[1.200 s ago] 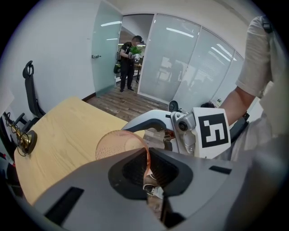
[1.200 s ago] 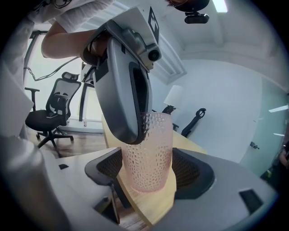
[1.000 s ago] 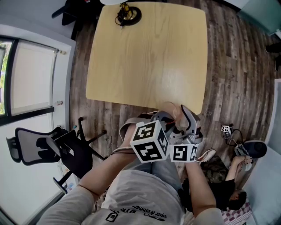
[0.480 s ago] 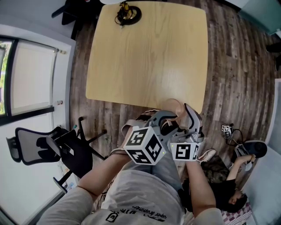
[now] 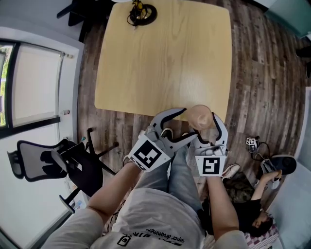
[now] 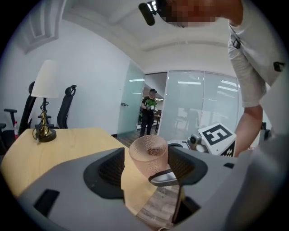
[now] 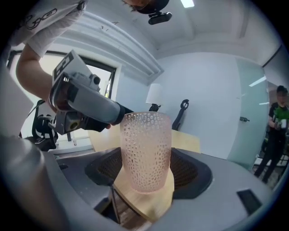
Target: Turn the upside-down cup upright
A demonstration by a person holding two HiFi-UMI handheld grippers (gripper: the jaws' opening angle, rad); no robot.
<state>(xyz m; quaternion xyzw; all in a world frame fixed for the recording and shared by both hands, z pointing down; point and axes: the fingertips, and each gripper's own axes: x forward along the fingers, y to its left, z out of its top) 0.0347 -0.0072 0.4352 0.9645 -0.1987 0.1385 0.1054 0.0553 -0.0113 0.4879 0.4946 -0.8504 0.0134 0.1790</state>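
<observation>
Pink dimpled plastic cup (image 7: 145, 151): clasped by right gripper (image 7: 146, 172), apparently mouth-up, above wooden table (image 5: 160, 58) near edge. Left gripper (image 6: 146, 169): jaws just opened, cup loose between. Next: lower base-first.

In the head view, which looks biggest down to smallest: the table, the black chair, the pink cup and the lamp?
1. table
2. black chair
3. pink cup and lamp look about alike; the cup is nearer the camera, so I won't rank them.

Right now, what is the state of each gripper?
Left gripper: open, jaws just opened; cup between them, not gripped.
Right gripper: closed on the cup.
</observation>
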